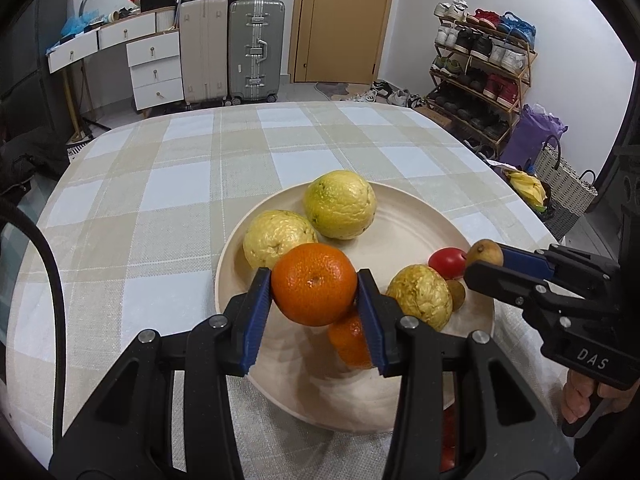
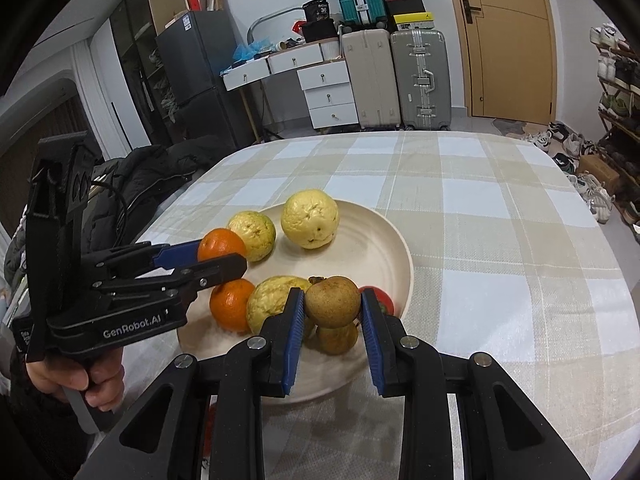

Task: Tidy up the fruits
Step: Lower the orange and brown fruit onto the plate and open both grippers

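Fruits point(image 1: 340, 204) on cream plate point(image 1: 404, 204); orange point(image 1: 314, 284), brown fruit point(image 2: 332, 302) between fingers.

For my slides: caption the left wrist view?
Left gripper holds an orange above a plate of fruit.

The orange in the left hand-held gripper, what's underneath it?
Under the held orange sits a second orange on the plate. The pad covers its right side.
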Demonstrator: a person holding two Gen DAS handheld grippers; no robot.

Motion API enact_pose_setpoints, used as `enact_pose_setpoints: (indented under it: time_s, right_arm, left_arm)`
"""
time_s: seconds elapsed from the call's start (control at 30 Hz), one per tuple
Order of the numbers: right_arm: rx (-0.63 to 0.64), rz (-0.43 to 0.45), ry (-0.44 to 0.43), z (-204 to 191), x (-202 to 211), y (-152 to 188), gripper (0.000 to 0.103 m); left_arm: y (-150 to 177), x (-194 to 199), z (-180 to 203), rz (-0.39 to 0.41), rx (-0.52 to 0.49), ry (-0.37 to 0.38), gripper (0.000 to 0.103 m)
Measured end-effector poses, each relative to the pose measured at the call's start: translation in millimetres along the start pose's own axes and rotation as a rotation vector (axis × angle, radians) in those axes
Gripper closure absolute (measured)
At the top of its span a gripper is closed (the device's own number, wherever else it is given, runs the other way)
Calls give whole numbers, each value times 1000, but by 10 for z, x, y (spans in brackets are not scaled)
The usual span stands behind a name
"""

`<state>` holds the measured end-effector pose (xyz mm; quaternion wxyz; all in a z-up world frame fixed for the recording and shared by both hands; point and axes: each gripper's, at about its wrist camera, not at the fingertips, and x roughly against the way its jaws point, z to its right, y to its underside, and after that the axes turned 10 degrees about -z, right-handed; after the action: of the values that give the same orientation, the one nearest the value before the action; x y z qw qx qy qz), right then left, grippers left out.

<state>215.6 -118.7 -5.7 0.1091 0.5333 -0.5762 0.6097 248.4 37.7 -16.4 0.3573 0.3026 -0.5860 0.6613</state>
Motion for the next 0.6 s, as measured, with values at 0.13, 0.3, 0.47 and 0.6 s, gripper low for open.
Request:
enact_pose_setpoints:
  time_s: [0.13, 0.3, 0.47, 0.6]
  right_arm:
    - [-6, -2, -1, 12, -54, -56, 74]
    - [2, -2, 4, 2, -101, -100, 74]
    - [-8, 0, 7, 44, -142, -149, 74]
    - [-19, -4, 11, 74, -178, -184, 74]
  left_arm:
    - [29, 16, -47, -4, 16, 8, 64]
    - [89, 58, -158, -9, 48, 15, 63]
    - [106, 60, -214, -13, 54, 7, 63]
    - [114, 60, -227, -11, 47, -20, 64]
